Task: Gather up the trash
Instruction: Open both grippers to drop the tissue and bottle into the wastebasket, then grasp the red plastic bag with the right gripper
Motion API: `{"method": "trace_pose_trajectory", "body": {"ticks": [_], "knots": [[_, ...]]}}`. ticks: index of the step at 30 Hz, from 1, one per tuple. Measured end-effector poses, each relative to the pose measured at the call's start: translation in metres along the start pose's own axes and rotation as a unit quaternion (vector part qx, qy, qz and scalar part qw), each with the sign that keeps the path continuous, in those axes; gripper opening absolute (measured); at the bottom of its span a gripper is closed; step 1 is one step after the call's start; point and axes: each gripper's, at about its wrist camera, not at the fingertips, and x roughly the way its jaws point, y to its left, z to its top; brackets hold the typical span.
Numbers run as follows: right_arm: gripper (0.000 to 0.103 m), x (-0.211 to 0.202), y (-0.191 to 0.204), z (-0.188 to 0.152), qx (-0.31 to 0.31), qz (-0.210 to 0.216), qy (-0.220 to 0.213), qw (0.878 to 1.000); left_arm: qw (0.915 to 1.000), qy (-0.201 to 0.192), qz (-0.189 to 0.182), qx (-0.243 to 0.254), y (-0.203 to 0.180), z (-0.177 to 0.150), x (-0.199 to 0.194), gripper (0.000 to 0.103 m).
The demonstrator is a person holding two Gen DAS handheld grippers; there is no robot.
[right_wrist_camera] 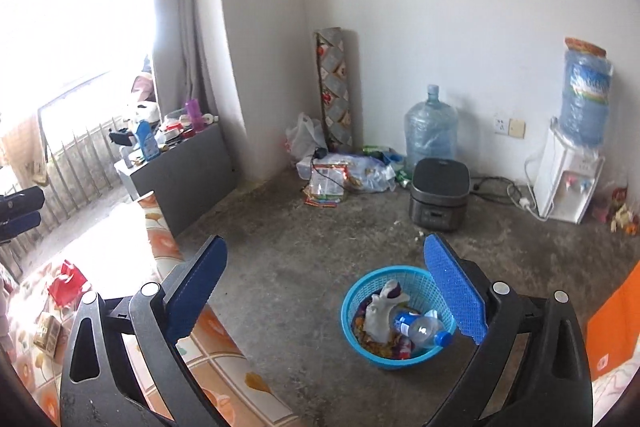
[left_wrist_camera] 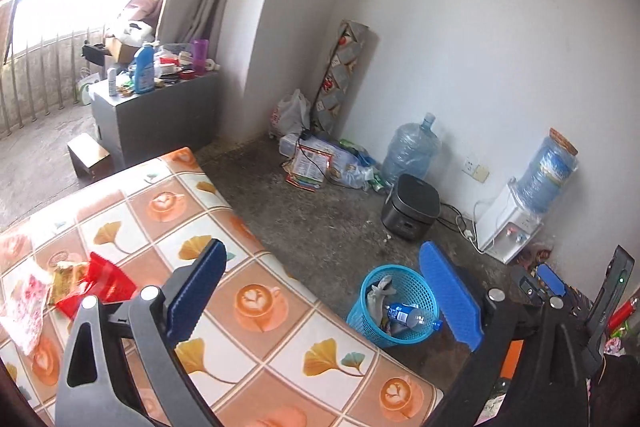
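Note:
A blue mesh basket (left_wrist_camera: 370,285) (right_wrist_camera: 352,293) stands on the concrete floor beside the table. It holds a clear plastic bottle (left_wrist_camera: 408,315) (right_wrist_camera: 420,329), a crumpled pale rag (right_wrist_camera: 380,307) and wrappers. On the patterned tablecloth (left_wrist_camera: 260,299) lie a red packet (left_wrist_camera: 100,283) (right_wrist_camera: 66,283), a brownish wrapper (left_wrist_camera: 68,273) and a pink floral scrap (left_wrist_camera: 24,299). My left gripper (left_wrist_camera: 323,253) hangs open over the table's edge, nothing between its blue pads. My right gripper (right_wrist_camera: 324,247) is open and empty above the floor, the basket just under its right finger.
A dark rice cooker (left_wrist_camera: 412,207), a water dispenser (left_wrist_camera: 512,227) and a big water jug (left_wrist_camera: 412,151) line the far wall. A litter pile (left_wrist_camera: 320,163) fills the corner. A grey cabinet (left_wrist_camera: 152,115) carries bottles. An orange sheet (right_wrist_camera: 616,327) is at right.

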Motion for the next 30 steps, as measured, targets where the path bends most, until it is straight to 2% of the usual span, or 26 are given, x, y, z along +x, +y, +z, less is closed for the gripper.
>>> {"method": "trace_pose_trajectory", "body": {"ticks": [4,11,17,24,30], "knots": [[0.095,-0.007,0.025,0.003,-0.031,0.029,-0.004,0.999,0.9992,-0.023,0.026,-0.021,0.028,-0.003,-0.033,0.095],[0.095,-0.012,0.056,0.006,-0.036,0.078,0.006,0.996,0.9952,-0.051,0.066,-0.052,0.071,-0.015,-0.077,0.095],[0.095,-0.002,0.076,0.006,-0.011,0.139,0.049,0.989,0.9884,-0.071,0.101,-0.089,0.110,-0.023,-0.112,0.095],[0.095,0.019,0.124,0.003,0.007,0.227,0.112,0.967,0.9752,-0.091,0.147,-0.138,0.168,-0.032,-0.151,0.095],[0.093,0.047,0.196,-0.008,-0.014,0.301,0.183,0.936,0.9709,-0.080,0.166,-0.153,0.210,-0.041,-0.151,0.094]]}}
